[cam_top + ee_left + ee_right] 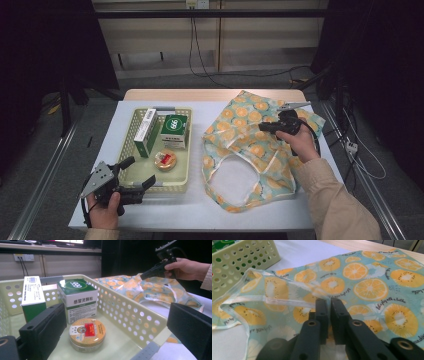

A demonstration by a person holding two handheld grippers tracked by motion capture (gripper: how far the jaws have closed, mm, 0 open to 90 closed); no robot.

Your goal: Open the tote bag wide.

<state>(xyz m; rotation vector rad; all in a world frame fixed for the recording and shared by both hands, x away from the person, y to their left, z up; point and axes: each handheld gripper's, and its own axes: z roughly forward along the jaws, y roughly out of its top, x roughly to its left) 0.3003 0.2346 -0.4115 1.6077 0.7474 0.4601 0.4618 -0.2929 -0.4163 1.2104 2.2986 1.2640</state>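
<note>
Both tongs are in view from the high camera. Left tongs (134, 176) rest at the near corner of the basket (131, 125), jaws spread wide and holding nothing. Right tongs (264, 126) sit over the fruit-print bag (250, 145), which lies flat on the table (165, 210) to the right of the basket, mouth toward the person.

Left gripper view: the jaws stand apart on either side of the basket's near wall. Inside lie a round tin (87, 333), a green-and-white box (78, 298) and a tall narrow box (32, 296). The bag (150, 290) lies beyond the basket, with the right tongs (146, 275) above it.

Right gripper view: the jaws are nearly closed, a thin gap between the pads, just at the folded rim of the bag (287, 300). Whether cloth is pinched cannot be told.

Judged step: taking hold of the bag's rim to open it for packing. The next move calls for a firm pinch on one layer only, then a lift.
</note>
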